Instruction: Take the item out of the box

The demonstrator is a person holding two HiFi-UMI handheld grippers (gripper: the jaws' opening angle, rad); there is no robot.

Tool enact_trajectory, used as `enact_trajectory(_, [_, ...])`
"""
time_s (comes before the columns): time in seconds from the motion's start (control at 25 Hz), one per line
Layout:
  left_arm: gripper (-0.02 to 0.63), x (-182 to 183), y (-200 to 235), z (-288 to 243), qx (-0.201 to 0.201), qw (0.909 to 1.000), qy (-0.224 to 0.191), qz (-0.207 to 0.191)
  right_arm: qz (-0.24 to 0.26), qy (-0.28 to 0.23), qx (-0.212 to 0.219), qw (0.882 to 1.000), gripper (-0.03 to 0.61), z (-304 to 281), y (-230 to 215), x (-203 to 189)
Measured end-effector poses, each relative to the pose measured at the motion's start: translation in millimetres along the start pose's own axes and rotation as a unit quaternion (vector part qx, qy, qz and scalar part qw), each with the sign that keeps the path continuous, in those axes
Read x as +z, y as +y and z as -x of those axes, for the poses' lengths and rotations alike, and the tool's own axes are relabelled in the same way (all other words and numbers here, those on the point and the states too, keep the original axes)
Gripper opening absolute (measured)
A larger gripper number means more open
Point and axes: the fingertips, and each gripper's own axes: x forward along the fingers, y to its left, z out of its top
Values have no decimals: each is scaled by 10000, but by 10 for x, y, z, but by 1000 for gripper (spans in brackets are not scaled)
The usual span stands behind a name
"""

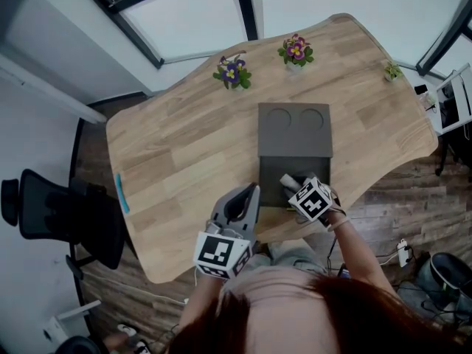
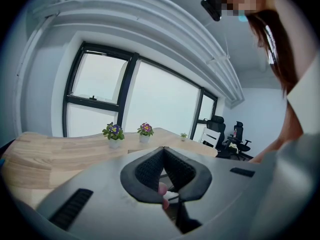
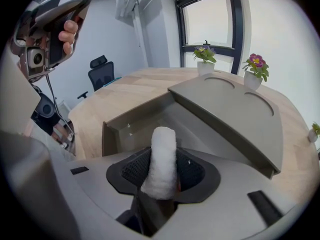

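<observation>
A grey box [image 1: 270, 192] stands open near the table's front edge, and its lid [image 1: 295, 130] with two round recesses lies flat behind it. A white rolled item [image 3: 162, 159] lies in the box and reaches away between the jaws of my right gripper [image 3: 163, 153]. The pads stand wide on either side of it. In the head view the right gripper [image 1: 290, 184] dips into the box with the roll's end [image 1: 285, 179] showing. My left gripper [image 1: 253, 190] hovers left of the box over the table edge, its jaws [image 2: 163, 149] shut on nothing.
Two pots of flowers [image 1: 233, 72] [image 1: 296, 50] and a small plant [image 1: 391, 70] stand along the far edge of the wooden table [image 1: 184, 146]. A teal object [image 1: 122, 192] lies at its left edge. A black office chair [image 1: 59, 212] stands left of the table.
</observation>
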Motion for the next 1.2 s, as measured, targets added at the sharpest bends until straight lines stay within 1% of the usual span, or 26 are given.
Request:
enact_trajectory(0.08, [2, -14, -9, 25, -18, 10000, 1, 13, 85, 1, -68, 9999, 144, -8, -3, -3])
enact_trajectory(0.24, [3, -28, -30, 63, -63, 10000, -12, 39, -64, 23, -34, 10000, 141, 1, -4, 0])
enact_trajectory(0.36, [2, -31, -59, 94, -106, 9999, -36, 46, -14, -46, -130, 9999, 140, 51, -11, 14])
enact_trajectory(0.48, [2, -29, -100, 133, -166, 9998, -73, 46, -187, -168, -225, 9994, 140, 139, -9, 42])
enact_trajectory(0.6, [2, -24, -142, 167, -235, 9996, -117, 33, -385, -361, -340, 9980, 140, 249, -1, 87])
enact_trajectory(0.88, [2, 1, -277, 288, -427, 9989, -211, -33, -583, -901, -706, 9917, 140, 561, 51, 224])
enact_trajectory(1.2, [2, 34, -400, 467, -621, 9973, -336, -201, -887, -1482, -1077, 9791, 140, 944, 136, 307])
